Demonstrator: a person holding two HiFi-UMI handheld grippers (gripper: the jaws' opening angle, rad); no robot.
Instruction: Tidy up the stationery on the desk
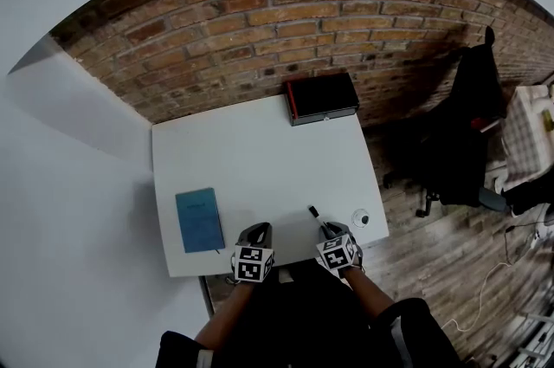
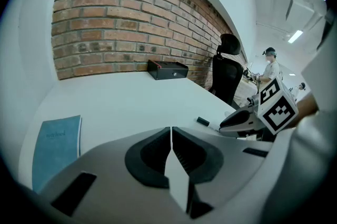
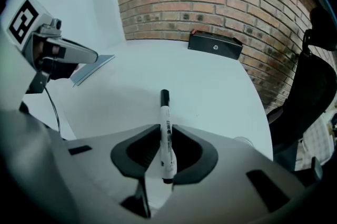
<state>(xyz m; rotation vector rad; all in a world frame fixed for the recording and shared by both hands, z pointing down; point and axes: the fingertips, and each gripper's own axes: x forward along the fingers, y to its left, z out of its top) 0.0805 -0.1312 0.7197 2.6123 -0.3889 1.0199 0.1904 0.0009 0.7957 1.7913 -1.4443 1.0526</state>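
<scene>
A white marker with a black cap [image 1: 317, 217] lies between the jaws of my right gripper [image 1: 323, 229], which is shut on its barrel near the desk's front edge. In the right gripper view the marker [image 3: 165, 109] points away from me toward the brick wall, cap end out past the right gripper [image 3: 167, 138]. My left gripper [image 1: 259, 231] hovers just left of it, shut and holding nothing; its jaws [image 2: 171, 133] meet with no gap. A blue notebook [image 1: 199, 220] lies flat at the front left of the white desk [image 1: 251, 150].
A black box [image 1: 322, 97] with a red edge stands at the desk's back right, against the brick wall. A small round white object [image 1: 361, 219] sits at the front right corner. A black office chair [image 1: 459, 132] stands on the wooden floor to the right.
</scene>
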